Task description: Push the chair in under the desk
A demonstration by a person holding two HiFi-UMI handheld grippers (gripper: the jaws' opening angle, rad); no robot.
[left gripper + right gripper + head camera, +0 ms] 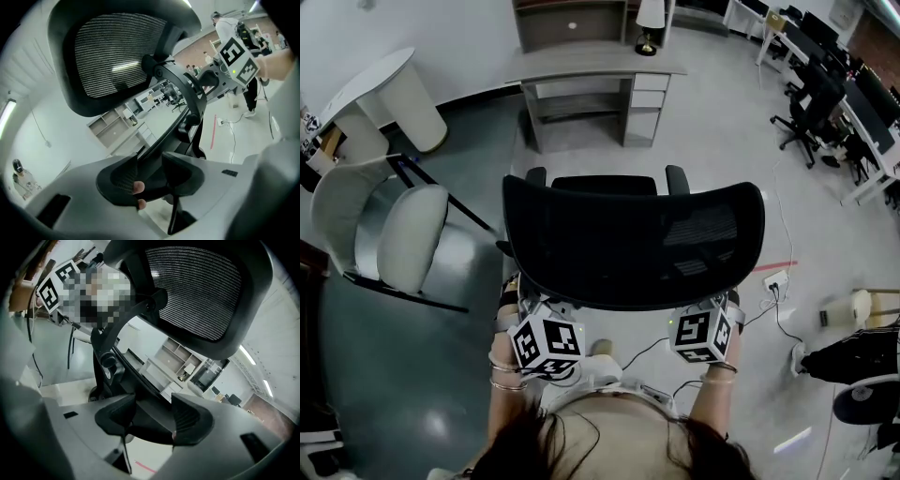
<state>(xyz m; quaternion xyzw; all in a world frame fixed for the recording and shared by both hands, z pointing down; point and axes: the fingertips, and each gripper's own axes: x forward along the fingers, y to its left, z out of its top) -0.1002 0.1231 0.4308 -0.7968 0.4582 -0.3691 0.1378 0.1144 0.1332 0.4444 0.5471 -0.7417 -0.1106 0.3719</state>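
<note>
A black mesh office chair [633,239] stands with its back toward me, facing the grey desk [595,66] across a stretch of bare floor. My left gripper [539,319] holds the lower left rim of the backrest; in the left gripper view the dark rim fills the gap of the left gripper [150,176] from pad to pad. My right gripper [708,314] sits at the lower right rim, and the right gripper view shows the rim wedged the same way in the right gripper [152,416]. The mesh backrest [117,56] [201,291] towers over both cameras.
A white shell chair [403,234] stands at the left by a round white table [380,89]. A power strip with cables [773,281] lies on the floor to the right. Black office chairs [811,112] and desks line the far right. A lamp [649,23] stands on the desk.
</note>
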